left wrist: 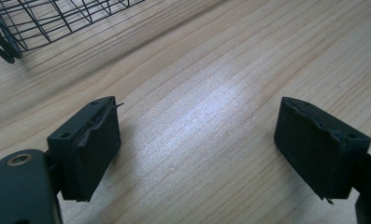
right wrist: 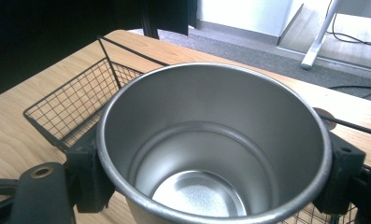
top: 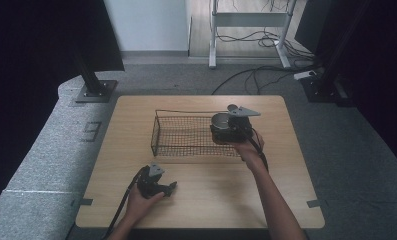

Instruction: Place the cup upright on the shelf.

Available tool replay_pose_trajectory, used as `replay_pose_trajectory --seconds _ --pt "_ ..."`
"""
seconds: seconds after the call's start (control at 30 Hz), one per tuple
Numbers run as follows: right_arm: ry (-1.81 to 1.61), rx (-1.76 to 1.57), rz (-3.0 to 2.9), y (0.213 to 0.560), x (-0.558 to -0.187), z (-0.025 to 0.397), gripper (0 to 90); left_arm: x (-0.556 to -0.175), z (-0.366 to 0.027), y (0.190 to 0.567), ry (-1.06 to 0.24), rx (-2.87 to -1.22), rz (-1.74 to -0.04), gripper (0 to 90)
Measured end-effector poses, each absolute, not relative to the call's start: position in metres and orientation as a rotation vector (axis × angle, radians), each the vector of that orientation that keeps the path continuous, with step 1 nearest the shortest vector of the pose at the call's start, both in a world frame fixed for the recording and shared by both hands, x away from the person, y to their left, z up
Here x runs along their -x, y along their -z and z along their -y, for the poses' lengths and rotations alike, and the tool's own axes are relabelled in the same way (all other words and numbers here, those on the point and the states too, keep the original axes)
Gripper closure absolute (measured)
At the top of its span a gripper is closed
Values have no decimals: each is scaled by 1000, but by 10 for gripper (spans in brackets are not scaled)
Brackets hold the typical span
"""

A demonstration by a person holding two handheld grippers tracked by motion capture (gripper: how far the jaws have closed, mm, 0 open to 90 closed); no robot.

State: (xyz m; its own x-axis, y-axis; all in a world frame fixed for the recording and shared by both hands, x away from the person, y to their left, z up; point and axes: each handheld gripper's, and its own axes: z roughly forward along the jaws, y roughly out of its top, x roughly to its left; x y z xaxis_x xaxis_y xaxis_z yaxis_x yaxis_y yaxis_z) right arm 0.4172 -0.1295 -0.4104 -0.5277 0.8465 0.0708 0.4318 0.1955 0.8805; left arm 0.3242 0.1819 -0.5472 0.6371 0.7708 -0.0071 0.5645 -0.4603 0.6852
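The right gripper (top: 225, 126) pinches a round, empty stainless-steel cup (right wrist: 214, 148) by its sides, upright over the three-o'clock end of the black wire-mesh basket (top: 183, 134). The left gripper (top: 161, 187), jaws spread and empty, rests on the wooden table (top: 226, 190) at seven o'clock. To seat the cup well, it should go down level inside the rim before the jaws let go.

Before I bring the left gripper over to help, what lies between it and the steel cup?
In the high view, bare wooden table and the near wall of the wire basket separate the left gripper from the steel cup that the right gripper holds.
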Motion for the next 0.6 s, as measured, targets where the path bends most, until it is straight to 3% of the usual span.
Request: replay_pose_trajectory --seconds 0.6 --pt "-1246 -1236 -2049 417 -443 125 183 -324 -182 547 -402 -2193 -1036 145"
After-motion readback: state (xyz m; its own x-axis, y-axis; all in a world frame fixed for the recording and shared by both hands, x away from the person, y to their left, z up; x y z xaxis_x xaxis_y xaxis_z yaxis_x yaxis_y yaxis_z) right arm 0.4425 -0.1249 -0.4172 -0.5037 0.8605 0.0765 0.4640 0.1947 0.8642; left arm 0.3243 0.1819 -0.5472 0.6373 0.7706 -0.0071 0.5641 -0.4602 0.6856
